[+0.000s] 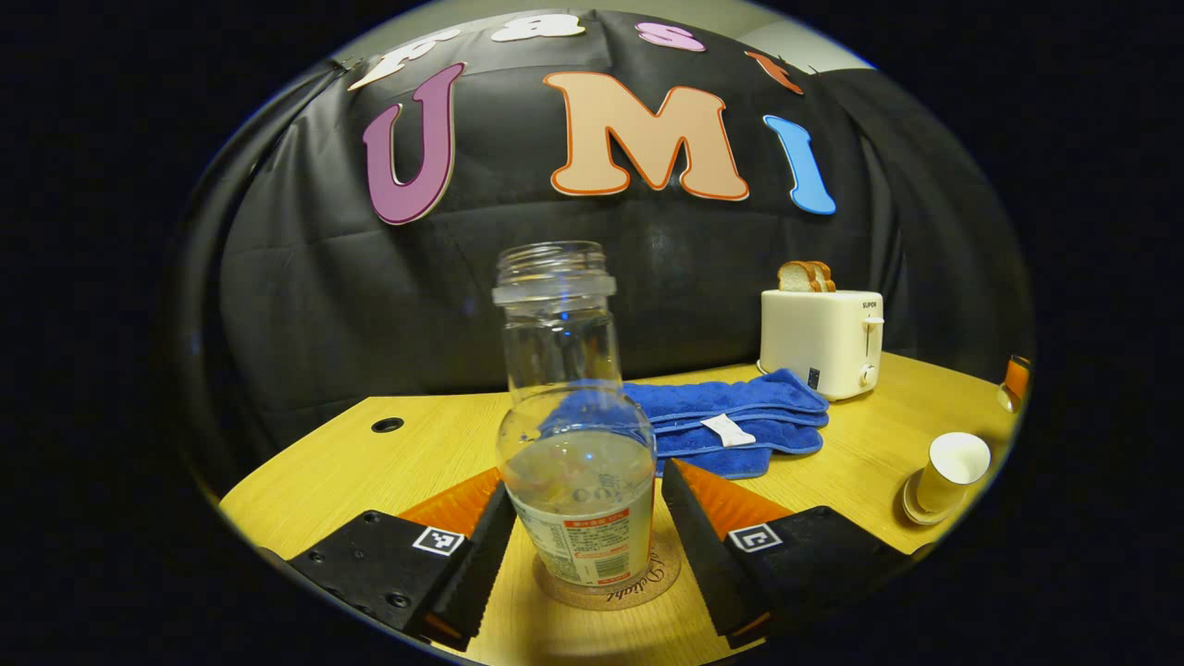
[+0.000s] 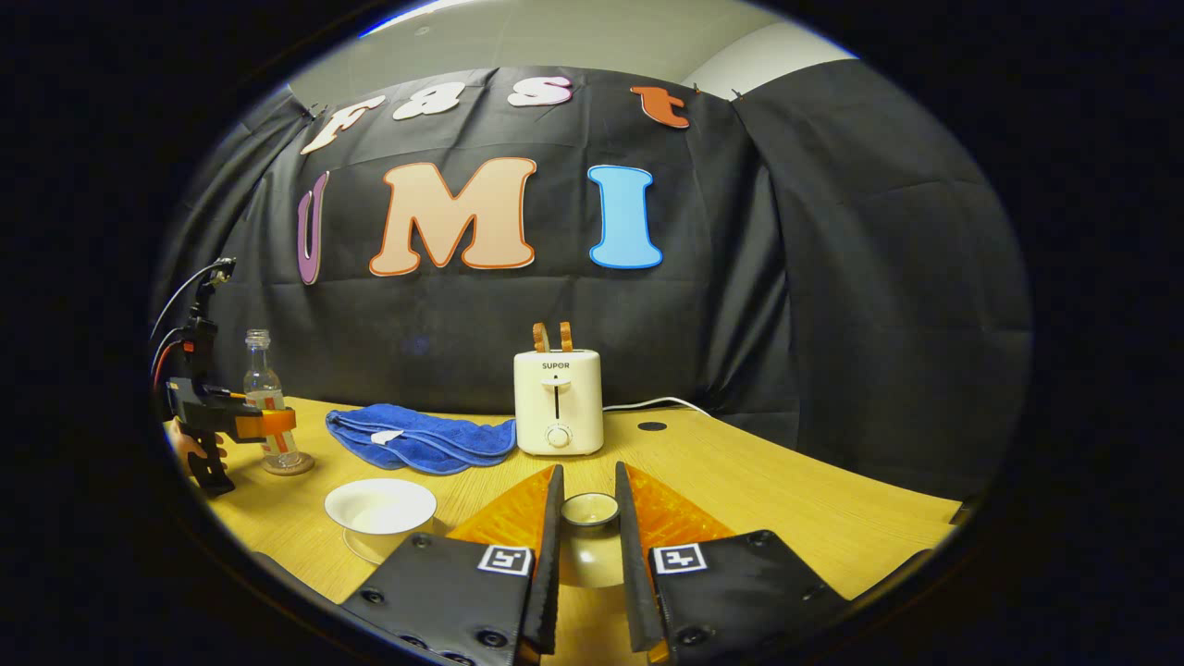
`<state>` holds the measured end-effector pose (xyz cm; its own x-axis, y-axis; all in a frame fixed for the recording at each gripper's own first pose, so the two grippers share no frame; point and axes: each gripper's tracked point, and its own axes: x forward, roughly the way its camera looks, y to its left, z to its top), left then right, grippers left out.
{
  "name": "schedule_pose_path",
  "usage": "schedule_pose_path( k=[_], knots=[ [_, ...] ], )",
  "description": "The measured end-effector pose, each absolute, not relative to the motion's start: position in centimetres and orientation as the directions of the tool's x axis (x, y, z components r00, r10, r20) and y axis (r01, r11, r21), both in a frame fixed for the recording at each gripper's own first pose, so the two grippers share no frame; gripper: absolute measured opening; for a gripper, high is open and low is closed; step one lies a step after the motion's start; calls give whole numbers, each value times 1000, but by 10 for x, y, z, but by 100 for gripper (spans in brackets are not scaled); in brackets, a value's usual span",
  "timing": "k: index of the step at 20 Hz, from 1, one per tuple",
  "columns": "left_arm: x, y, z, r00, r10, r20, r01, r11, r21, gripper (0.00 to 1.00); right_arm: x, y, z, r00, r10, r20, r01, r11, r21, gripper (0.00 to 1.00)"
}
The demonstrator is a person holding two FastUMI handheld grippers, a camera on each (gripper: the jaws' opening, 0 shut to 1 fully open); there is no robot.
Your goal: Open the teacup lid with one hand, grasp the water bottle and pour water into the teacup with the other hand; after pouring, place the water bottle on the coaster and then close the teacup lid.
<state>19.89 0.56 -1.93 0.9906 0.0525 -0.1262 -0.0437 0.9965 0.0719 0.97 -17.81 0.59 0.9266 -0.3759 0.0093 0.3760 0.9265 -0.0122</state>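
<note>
1. Lower centre of the left gripper view: the water bottle (image 1: 575, 435) stands on the coaster (image 1: 606, 585); the left gripper (image 1: 583, 546) is spread, apart from it.
2. Bottom centre of the right gripper view: the right gripper (image 2: 586, 527) pinches the teacup lid (image 2: 590, 508).
3. Lower left: the teacup (image 2: 380, 509) sits uncovered; closing appears to remain.

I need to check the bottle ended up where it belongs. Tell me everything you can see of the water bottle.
The water bottle is clear plastic, uncapped, with a threaded neck, a narrow waist and a printed label low down. It holds a little water. It stands upright on the round coaster, in front of the blue towel. The left claw is open, a finger on each side, neither pressing it.
</note>
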Motion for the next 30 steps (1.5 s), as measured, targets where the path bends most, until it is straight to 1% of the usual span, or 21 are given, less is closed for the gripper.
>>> schedule_pose_path(
  k=[1,4,7,9,11,14,17,26,30],
  knots=[
    [199,6,-18,991,54,-121,-46,997,67,91,10,-178,6,926,-377,9,377,926,-12,33],
    [195,9,-17,992,66,-106,-62,997,48,94,10,-178,5,926,-377,9,377,926,-12,33],
    [186,12,-10,994,81,-68,-78,996,44,95,11,-176,6,930,-367,11,367,930,-11,33],
    [179,11,-5,996,90,-26,-88,994,68,95,12,-170,5,941,-338,9,338,941,-11,33],
    [171,11,0,995,100,4,-100,992,75,94,15,-162,5,954,-301,8,301,954,-11,33],
    [159,8,1,996,92,15,-93,994,54,95,19,-151,4,968,-250,7,250,968,-9,33],
    [147,11,3,995,92,27,-92,996,14,95,26,-127,3,986,-165,3,165,986,-7,34],
    [119,14,3,993,114,26,-114,993,21,95,59,-49,-2,997,79,-8,-79,997,3,33],
    [105,11,2,994,102,27,-102,995,19,94,71,-29,-5,991,130,-21,-130,992,5,33]
  ],
)
